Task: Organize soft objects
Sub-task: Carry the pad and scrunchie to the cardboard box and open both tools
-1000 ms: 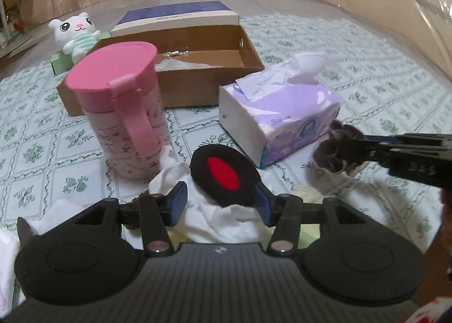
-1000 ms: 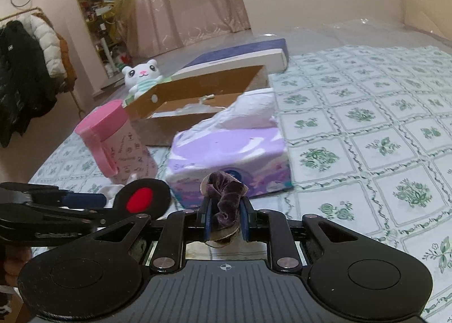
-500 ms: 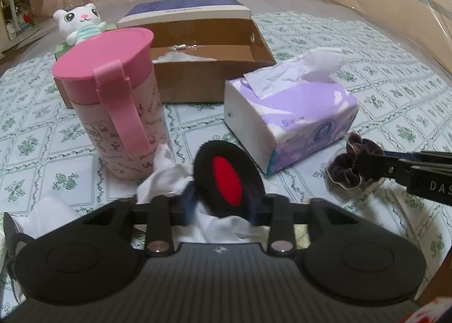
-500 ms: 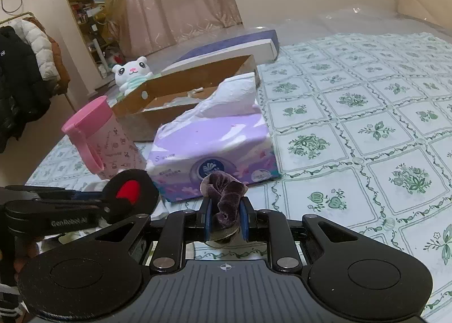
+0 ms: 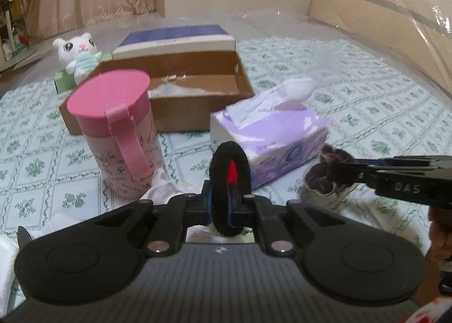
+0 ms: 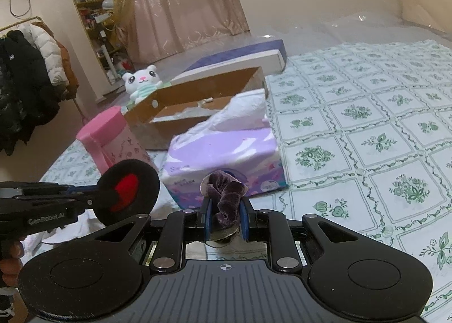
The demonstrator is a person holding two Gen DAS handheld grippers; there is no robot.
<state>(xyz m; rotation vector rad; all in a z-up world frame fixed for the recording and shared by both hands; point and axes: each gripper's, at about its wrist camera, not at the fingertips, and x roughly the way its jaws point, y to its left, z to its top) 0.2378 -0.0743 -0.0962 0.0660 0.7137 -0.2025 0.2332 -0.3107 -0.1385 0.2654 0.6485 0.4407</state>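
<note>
Velvet and felt are both in hand: my right tongs [image 6: 225,217] are clamped on the purple scrunchie [image 6: 226,198], and my left tongs [image 5: 220,204] are closing on the black disc [image 5: 230,181] with the red centre, which stands edge-on between the pads, pads pressing on it. Both items are lifted clear of the bed [image 6: 367,136], near the tissue pack [image 5: 271,136].

Progress, as I judge it: two soft items are picked up, none is stowed yet. The box [image 5: 197,97] at the far side holds only some pale scraps. The plush cat [image 5: 77,54] sits at the far left beside the box, and white cloth [image 5: 161,184] lies near the pink cup [image 5: 121,136]; both seem still to be sorted. Next step is probably to carry the held items to the box.

Changes from a second ago:
- The left tongs stood wide open around the disc, which lay tilted on the cloth showing its face; the disc is now gripped and raised.
- The right tongs show the same grip on the scrunchie.
- The left view has shifted slightly upward.
</note>
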